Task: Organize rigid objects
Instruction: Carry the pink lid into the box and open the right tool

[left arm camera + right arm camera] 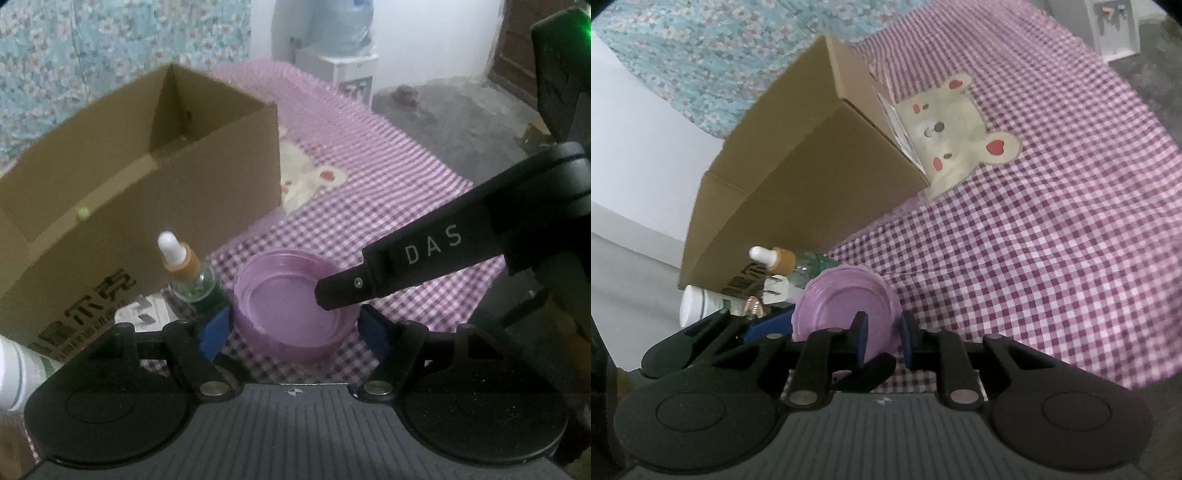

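**Holding the purple lid between both tools**

Gripping with my left gripper [295,326], I have its two blue pads set wide on opposite sides of a round purple lid [295,306]; whether the pads actually press the wall I cannot tell for sure, but the lid sits squarely between them. The lid's hollow side faces up and toward my left camera, its flat disc roughly level, with no long axis to speak of since it is round.

My right gripper [882,338] comes in from the right side, its jaws drawn close together on the lid's rim [846,306], one finger inside the hollow and one outside the wall. From the right wrist view the lid's open face tilts toward the camera.

Just left of the lid stands a small glass dropper bottle [186,275], upright, its white bulb pointing up. A white tube [701,304] lies on its side beside it. Behind them sits an open cardboard box [129,192] on the purple checked cloth [369,177].
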